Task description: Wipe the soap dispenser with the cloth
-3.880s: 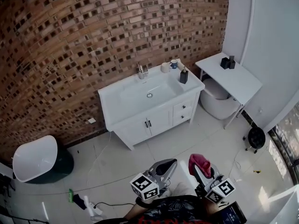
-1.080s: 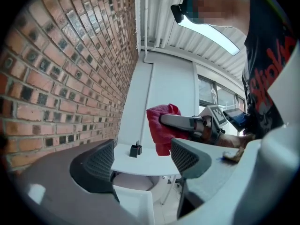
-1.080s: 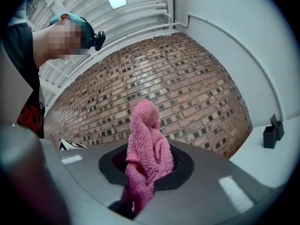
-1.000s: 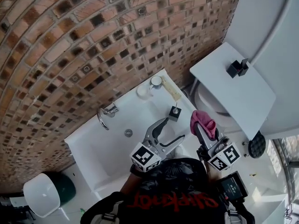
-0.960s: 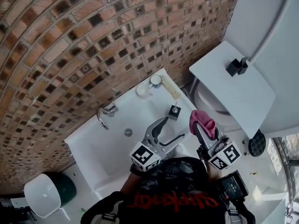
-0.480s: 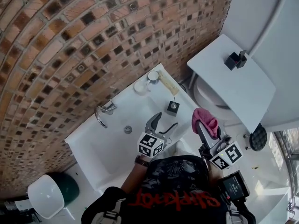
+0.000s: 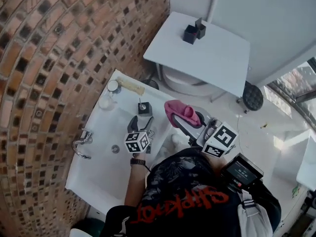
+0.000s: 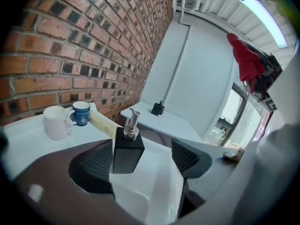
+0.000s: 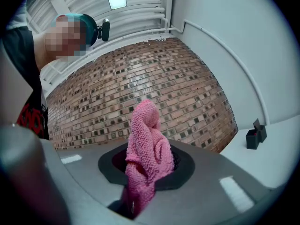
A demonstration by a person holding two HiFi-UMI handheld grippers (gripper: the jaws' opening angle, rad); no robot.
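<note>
The black square soap dispenser (image 7: 144, 107) with a silver pump stands on the white vanity's rim (image 7: 157, 100), beside the basin. My left gripper (image 7: 140, 123) is open just short of it. In the left gripper view the dispenser (image 8: 127, 146) stands upright just ahead of the gap, closer to the left pad (image 8: 99, 165), not touching it that I can see. My right gripper (image 7: 183, 118) hangs to the right of the vanity, shut on the pink cloth (image 7: 179, 111). In the right gripper view the cloth (image 9: 147, 156) sticks up bunched from the jaws, raised toward the brick wall.
A white mug (image 8: 56, 122), a blue cup (image 8: 81, 113) and a pale long object lie at the vanity's back corner. The faucet (image 7: 81, 143) stands on the basin's left. A white side table (image 7: 207, 58) with black items (image 7: 194, 31) stands over a toilet, right of the vanity.
My left gripper has come closer to the soap dispenser, still open. The right gripper keeps the pink cloth. The head view has swung round, so the vanity now lies at the left.
</note>
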